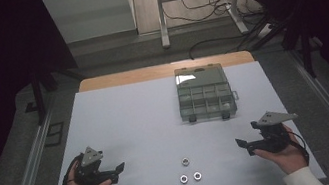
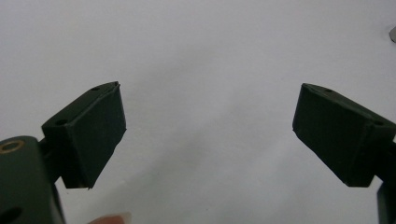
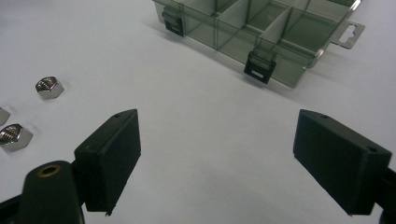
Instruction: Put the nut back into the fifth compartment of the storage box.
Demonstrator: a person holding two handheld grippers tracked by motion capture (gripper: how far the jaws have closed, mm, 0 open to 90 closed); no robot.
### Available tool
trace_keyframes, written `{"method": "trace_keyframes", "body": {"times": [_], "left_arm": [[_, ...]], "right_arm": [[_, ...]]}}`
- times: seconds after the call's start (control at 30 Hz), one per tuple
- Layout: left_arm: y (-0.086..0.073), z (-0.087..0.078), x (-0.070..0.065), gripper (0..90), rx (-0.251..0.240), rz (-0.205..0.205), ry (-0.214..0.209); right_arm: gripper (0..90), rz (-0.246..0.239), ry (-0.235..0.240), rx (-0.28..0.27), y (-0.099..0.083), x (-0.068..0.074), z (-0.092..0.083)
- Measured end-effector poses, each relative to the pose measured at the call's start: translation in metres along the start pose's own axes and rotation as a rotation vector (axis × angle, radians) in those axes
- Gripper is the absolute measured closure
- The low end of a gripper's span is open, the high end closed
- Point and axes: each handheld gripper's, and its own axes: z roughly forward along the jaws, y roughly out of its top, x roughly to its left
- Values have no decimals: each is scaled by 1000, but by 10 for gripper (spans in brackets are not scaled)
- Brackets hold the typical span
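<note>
We are holding a gripper in each hand over the near part of the white table [image 1: 123,130], and both are standing with their jaws spread wide and nothing between them. In the left gripper view, the left gripper [image 2: 210,135] is looking down at bare white surface between its two black jaws, with a fingertip [image 2: 112,218] showing at the bottom edge beside the left jaw. In the high view, the left gripper [image 1: 117,172] is sitting at the near left with its jaws pointing toward the middle of the table, and the right gripper [image 1: 243,146] is facing it from the near right, well apart from it. Between the two grippers, three metal nuts are lying loose on the table: two side by side nearest us, the left nut [image 1: 184,179] and the right nut [image 1: 197,175], and a third nut [image 1: 185,161] just beyond them. In the right gripper view, the right gripper [image 3: 217,154] is seeing the nuts off to the side of its left jaw, none of them between the jaws. Farther out, ahead of the right gripper and beyond the nuts, the clear compartment box [image 1: 205,97] is lying open with its lid [image 1: 198,73] folded back on the far side and its two dark latches facing us.
</note>
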Motion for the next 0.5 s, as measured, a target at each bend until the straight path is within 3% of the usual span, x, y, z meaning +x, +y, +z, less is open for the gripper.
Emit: {"method": "trace_keyframes", "body": {"times": [0.5], "left_arm": [[0, 1, -3, 97, 9, 7, 2]], "right_arm": [[153, -86, 43, 29, 17, 25, 11]]}}
